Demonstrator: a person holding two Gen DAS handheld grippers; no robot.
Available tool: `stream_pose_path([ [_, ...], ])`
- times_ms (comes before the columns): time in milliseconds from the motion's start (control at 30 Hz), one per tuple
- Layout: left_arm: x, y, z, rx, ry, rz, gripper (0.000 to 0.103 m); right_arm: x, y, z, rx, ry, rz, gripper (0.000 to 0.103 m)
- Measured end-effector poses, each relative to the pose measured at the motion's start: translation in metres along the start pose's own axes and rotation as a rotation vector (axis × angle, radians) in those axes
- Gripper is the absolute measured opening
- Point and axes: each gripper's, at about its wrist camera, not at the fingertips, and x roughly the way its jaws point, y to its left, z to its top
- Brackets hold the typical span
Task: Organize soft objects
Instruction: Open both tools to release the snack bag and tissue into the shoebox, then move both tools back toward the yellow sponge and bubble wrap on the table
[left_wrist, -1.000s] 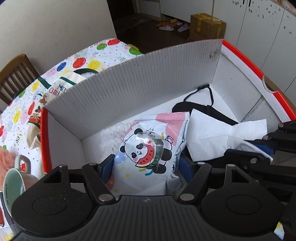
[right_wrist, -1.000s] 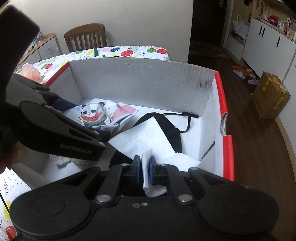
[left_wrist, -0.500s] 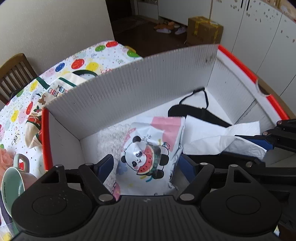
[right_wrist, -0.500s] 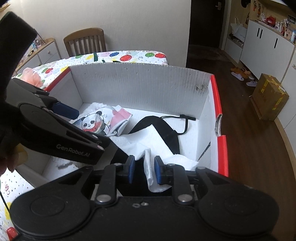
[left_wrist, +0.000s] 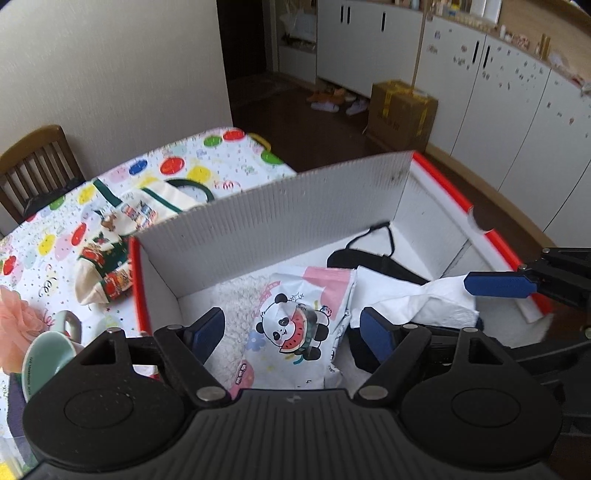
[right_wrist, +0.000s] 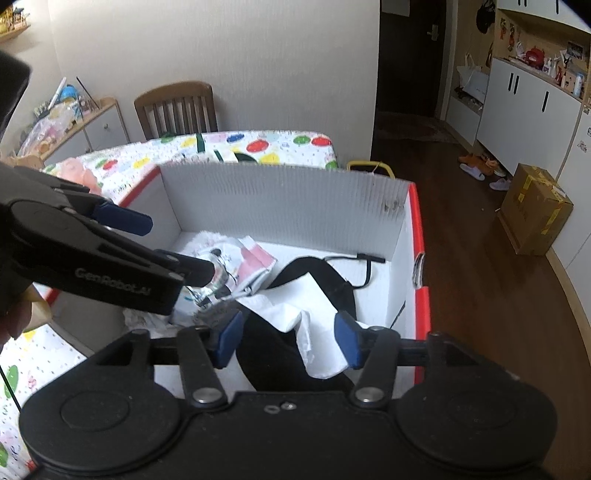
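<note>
A white corrugated box (left_wrist: 280, 210) with red rims sits on the table and also shows in the right wrist view (right_wrist: 280, 192). Inside it lie a panda-print pack (left_wrist: 295, 328), a white cloth (left_wrist: 417, 299) and a black strap item (left_wrist: 369, 254). My left gripper (left_wrist: 293, 332) is open and empty above the panda pack. My right gripper (right_wrist: 288, 339) is open above the white cloth (right_wrist: 291, 317), which lies loose in the box over the black item (right_wrist: 317, 273). The panda pack (right_wrist: 236, 266) is partly hidden by my left gripper.
On the dotted tablecloth (left_wrist: 207, 166) left of the box lie a Christmas-print fabric bag (left_wrist: 122, 236), a green mug (left_wrist: 44, 362) and a pink puff (left_wrist: 18, 317). A wooden chair (right_wrist: 173, 107) stands behind the table. A cardboard carton (right_wrist: 535, 210) sits on the floor.
My right gripper opened and let go of the white cloth, which now lies in the box. Both grippers lifted back away from the box; the left stayed open.
</note>
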Motion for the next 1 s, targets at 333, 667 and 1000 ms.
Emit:
stream_pose_path([
  [333,-0.06,0.011,-0.016,-0.02,-0.115,-0.037,0.08,-0.04,0.016,0.002,0.005,-0.091,0.024,0.073],
  [667,-0.122,0.031,-0.046,-0.042,-0.225,-0.046,0.08,-0.074,0.049,0.002,0.003,-0.162,0.065,0.088],
  [1000,-0.17,0.059,-0.084,-0.094,-0.3,-0.041,0.088,-0.103,0.091,-0.004,-0.007,-0.214,0.128,0.095],
])
